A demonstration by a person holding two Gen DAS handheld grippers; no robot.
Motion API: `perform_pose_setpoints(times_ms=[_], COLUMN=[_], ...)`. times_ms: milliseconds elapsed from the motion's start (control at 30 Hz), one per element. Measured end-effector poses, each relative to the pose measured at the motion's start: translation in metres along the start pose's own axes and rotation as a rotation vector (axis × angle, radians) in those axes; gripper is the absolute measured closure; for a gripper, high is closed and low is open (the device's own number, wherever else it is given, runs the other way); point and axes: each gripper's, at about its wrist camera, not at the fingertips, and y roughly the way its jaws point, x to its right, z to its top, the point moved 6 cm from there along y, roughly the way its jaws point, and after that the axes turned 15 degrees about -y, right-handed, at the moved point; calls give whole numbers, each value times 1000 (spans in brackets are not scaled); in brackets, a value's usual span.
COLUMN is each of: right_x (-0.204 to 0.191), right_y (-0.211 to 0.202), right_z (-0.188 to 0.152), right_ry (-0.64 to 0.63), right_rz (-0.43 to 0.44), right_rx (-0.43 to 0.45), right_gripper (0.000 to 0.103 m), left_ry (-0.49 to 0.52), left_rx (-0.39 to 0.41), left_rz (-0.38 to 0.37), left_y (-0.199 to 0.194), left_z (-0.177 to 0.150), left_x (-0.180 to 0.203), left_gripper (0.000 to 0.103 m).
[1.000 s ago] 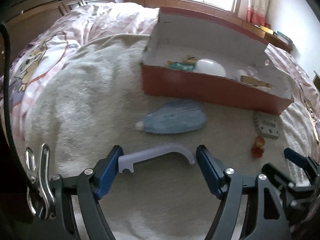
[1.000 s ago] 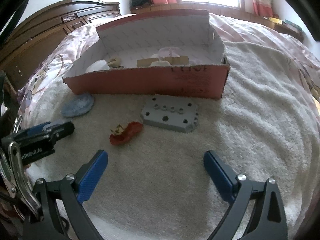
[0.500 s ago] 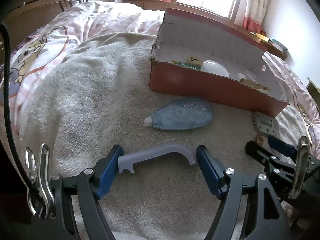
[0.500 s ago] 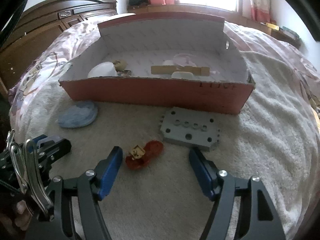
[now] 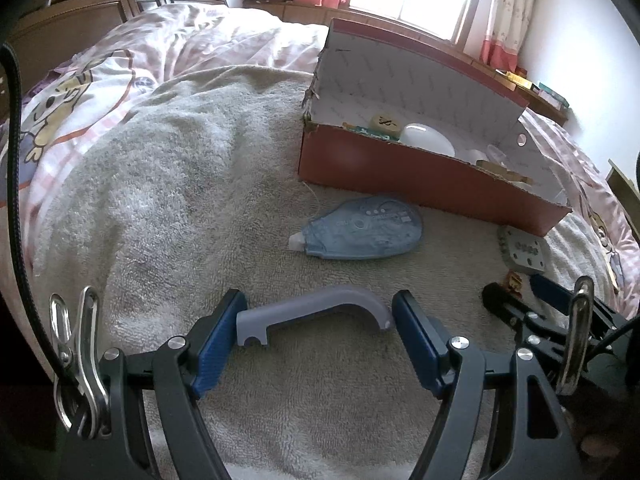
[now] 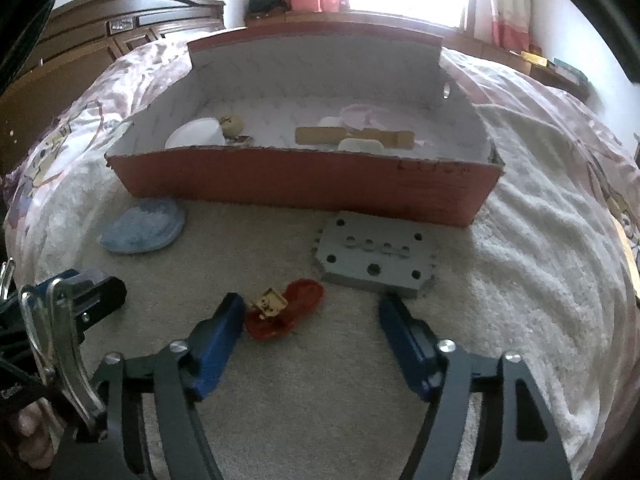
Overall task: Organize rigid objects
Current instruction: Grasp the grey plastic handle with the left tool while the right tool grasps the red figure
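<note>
My left gripper (image 5: 318, 326) is shut on a grey curved plastic handle (image 5: 312, 308), held just above the towel. A blue correction-tape dispenser (image 5: 360, 227) lies ahead of it, in front of the red cardboard box (image 5: 420, 176). My right gripper (image 6: 312, 328) is open and low over the towel. A small red piece with a tan block on it (image 6: 284, 312) lies by its left finger (image 6: 218, 338). A grey drilled plate (image 6: 374, 258) lies just beyond, before the box (image 6: 304, 180). The box holds a white dome, a wooden strip and other small things.
A beige towel (image 5: 160, 200) covers the bed over a pink patterned quilt (image 5: 80, 92). Dark wooden furniture (image 6: 100, 36) stands at the back left. A window sill with books (image 5: 532, 84) runs behind the box. The left gripper shows at the left edge of the right wrist view (image 6: 80, 296).
The left gripper, still holding the handle, has pulled back and turned, so the box looks farther off. The right gripper has moved forward and narrowed its opening around the red piece.
</note>
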Motion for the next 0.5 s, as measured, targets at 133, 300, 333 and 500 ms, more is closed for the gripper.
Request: perform_pose_setpoints(times_ms=[133, 300, 333, 500], right_x=[6, 16, 18, 21], right_y=[-3, -7, -8, -13], right_z=[-2, -6, -7, -12], right_ry=[28, 63, 69, 89], right_rz=[-7, 5, 15, 59], right_rx=[3, 5, 8, 17], right_gripper=[48, 65, 65, 66], left_ry=[1, -1, 0, 0], left_rx=[-1, -6, -6, -9], left_rz=[0, 2, 4, 6], left_y=[0, 0, 0, -1], left_z=[0, 0, -1, -2], left_x=[0, 0, 0, 1], left_gripper=[26, 26, 26, 26])
